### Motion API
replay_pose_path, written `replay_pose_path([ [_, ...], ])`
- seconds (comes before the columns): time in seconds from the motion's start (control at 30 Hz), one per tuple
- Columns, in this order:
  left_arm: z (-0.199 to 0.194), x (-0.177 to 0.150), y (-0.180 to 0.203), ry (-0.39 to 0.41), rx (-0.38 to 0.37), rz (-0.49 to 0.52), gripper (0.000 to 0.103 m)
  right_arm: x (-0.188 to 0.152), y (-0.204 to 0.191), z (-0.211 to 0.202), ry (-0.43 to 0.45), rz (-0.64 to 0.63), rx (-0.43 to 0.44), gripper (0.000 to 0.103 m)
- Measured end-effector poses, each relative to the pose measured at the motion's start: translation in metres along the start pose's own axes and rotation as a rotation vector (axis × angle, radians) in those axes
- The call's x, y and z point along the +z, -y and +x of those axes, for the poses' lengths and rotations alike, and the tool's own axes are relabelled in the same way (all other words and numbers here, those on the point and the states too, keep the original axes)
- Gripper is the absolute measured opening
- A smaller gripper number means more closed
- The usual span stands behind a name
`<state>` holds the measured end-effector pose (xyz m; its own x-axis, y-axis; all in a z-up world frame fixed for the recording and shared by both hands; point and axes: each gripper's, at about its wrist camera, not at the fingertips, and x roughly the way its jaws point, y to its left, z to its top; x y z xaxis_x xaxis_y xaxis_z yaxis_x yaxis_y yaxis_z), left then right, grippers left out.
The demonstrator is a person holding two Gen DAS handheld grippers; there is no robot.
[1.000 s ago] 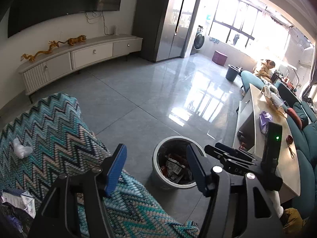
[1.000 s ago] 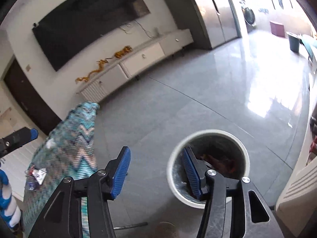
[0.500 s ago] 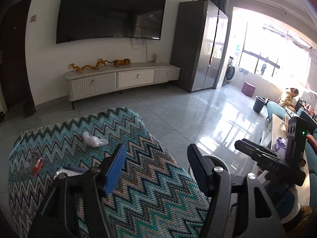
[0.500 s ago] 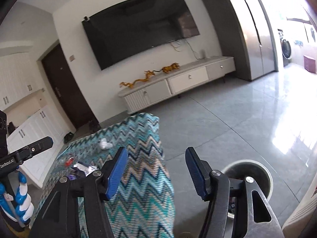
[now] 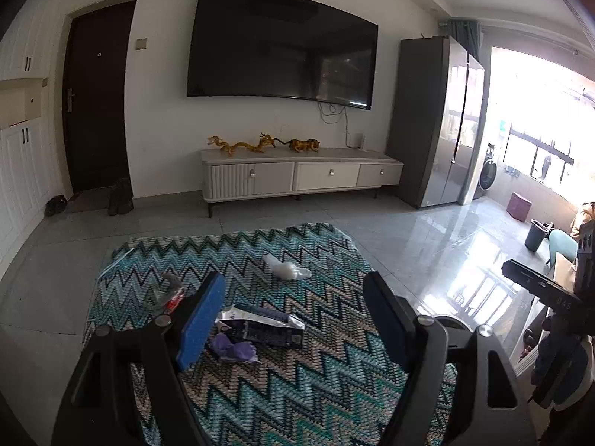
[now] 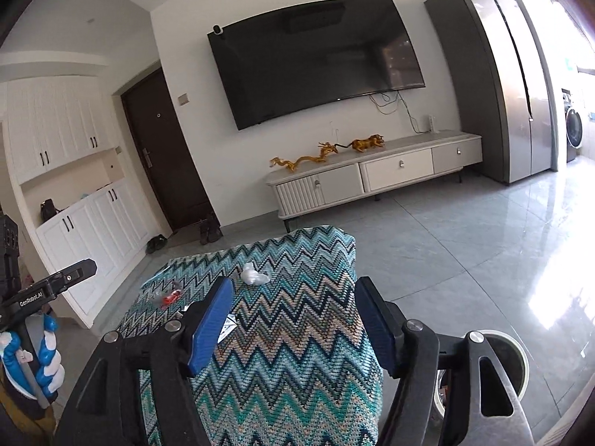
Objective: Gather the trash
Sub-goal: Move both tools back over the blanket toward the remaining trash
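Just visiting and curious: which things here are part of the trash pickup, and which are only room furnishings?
Part of the job: white crumpled plastic, dark foil wrapper, purple scrap, clear red wrapper, trash bin.

Just furnishings: golden dragon figurines, TV, TV cabinet, shoes.

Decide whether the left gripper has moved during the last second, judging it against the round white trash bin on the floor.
Yes. The left gripper has swung up and left, away from the round white trash bin, toward the zigzag-patterned cloth.

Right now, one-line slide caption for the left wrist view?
Open left gripper above zigzag cloth strewn with dark wrapper, purple scrap and white plastic.
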<state>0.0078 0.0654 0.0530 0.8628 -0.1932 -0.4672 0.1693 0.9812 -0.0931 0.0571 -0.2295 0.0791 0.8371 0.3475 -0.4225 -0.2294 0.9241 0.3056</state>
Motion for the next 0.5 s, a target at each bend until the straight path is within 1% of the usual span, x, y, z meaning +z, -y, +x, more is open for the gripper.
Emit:
replay_pose_path([
  [0.23, -0.012, -0.002, -0.030, 0.026, 0.092, -0.023, 0.075, 0.002, -0.011, 0.003, 0.008, -0.017, 0.030, 0.067],
  [0.4, -0.005, -0.009, -0.038, 0.018, 0.125, -0.018, 0.075, 0.005, -0.018, 0.011, 0.005, -0.030, 0.045, 0.069],
  [0.5, 0.008, -0.018, -0.040, -0.012, 0.125, -0.009, 0.075, 0.004, -0.021, 0.019, -0.009, -0.037, 0.051, 0.070],
])
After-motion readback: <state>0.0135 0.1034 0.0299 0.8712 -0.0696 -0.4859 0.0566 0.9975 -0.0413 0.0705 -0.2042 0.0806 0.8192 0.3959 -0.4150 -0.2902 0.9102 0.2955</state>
